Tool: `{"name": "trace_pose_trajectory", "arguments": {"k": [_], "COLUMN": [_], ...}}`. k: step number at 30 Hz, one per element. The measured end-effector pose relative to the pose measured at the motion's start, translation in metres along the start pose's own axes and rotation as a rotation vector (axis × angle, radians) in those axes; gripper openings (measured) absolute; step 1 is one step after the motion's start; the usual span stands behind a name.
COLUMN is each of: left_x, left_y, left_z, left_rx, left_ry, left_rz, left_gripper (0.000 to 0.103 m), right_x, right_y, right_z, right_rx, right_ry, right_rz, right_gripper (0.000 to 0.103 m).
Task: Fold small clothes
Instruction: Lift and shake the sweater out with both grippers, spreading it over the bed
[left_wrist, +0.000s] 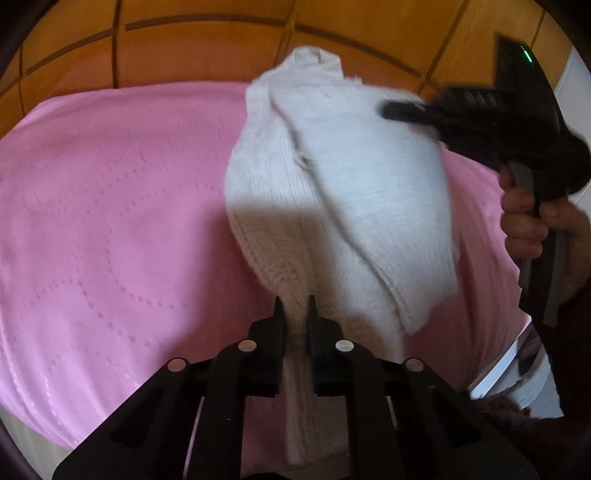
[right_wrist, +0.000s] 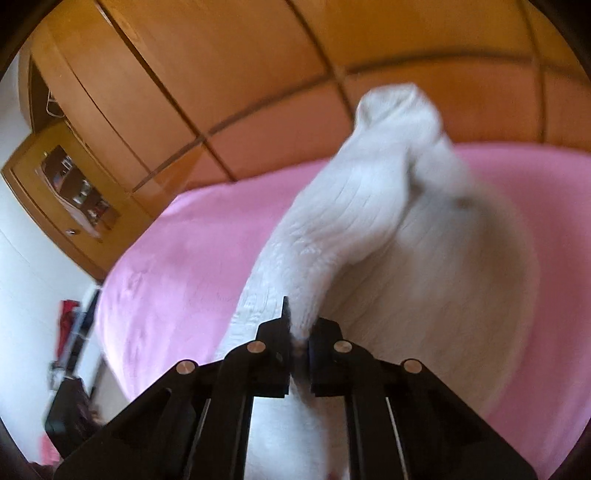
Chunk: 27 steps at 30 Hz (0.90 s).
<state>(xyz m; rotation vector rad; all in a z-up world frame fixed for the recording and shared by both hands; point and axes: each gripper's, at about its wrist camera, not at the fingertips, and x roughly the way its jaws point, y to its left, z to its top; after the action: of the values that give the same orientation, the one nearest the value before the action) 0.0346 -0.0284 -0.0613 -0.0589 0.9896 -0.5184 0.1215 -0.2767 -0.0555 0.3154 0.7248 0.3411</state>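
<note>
Gripping white knit garment, both hand-held grippers angled down

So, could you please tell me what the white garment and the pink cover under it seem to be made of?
White garment: looks like a soft knit, perhaps wool or acrylic, matte and fuzzy; ribbed stitch rows show near the held edge. Pink cover: seems a smooth quilted fabric with a slight sheen; dotted stitch lines curve across it. The fibre itself cannot be told.
</note>
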Motion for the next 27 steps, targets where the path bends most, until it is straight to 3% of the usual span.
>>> {"name": "trace_pose_trajectory", "arguments": {"k": [2,6,9,13,16,17,19,20,21,22,23,24,26,27], "left_x": [-0.014,-0.041,-0.051,-0.058,-0.065,-0.067,-0.073,-0.072,-0.072,-0.076,-0.075,-0.078,-0.076,-0.069], "left_y": [0.013,0.063,0.111,0.158,0.188,0.195,0.205,0.207,0.207,0.204,0.201,0.194,0.183,0.176], "left_z": [0.011,0.047,0.085,0.136,0.170,0.179,0.189,0.193,0.195,0.193,0.194,0.187,0.179,0.171], "left_rx": [-0.037,-0.142,-0.198,-0.238,-0.287,-0.301,-0.316,-0.328,-0.339,-0.346,-0.350,-0.350,-0.345,-0.346], "left_ry": [-0.051,-0.167,-0.241,-0.300,-0.331,-0.343,-0.337,-0.333,-0.341,-0.359,-0.382,-0.419,-0.406,-0.375], "left_rz": [-0.018,0.037,0.170,0.339,0.467,0.522,0.562,0.577,0.590,0.585,0.585,0.583,0.514,0.432], "left_gripper": [0.009,0.009,0.008,0.008,0.008,0.008,0.013,0.025,0.035,0.060,0.077,0.077,0.076,0.073], "right_x": [-0.024,-0.069,-0.081,-0.076,-0.074,-0.072,-0.076,-0.078,-0.083,-0.082,-0.086,-0.091,-0.097,-0.095], "right_y": [-0.008,-0.053,-0.100,-0.169,-0.217,-0.229,-0.249,-0.251,-0.248,-0.239,-0.231,-0.225,-0.202,-0.186], "right_z": [0.008,0.037,0.059,0.082,0.088,0.087,0.081,0.077,0.072,0.068,0.060,0.054,0.035,0.020], "right_rx": [-0.036,-0.049,-0.031,0.013,0.084,0.117,0.189,0.207,0.214,0.210,0.204,0.202,0.220,0.237], "right_ry": [-0.067,-0.178,-0.199,-0.165,-0.115,-0.094,-0.070,-0.072,-0.081,-0.091,-0.091,-0.093,-0.096,-0.066], "right_rz": [-0.101,-0.395,-0.618,-0.912,-1.047,-1.052,-1.022,-1.006,-0.990,-0.964,-0.923,-0.895,-0.741,-0.595], "right_gripper": [0.006,0.006,0.006,0.006,0.006,0.007,0.020,0.038,0.046,0.048,0.053,0.059,0.060,0.060]}}
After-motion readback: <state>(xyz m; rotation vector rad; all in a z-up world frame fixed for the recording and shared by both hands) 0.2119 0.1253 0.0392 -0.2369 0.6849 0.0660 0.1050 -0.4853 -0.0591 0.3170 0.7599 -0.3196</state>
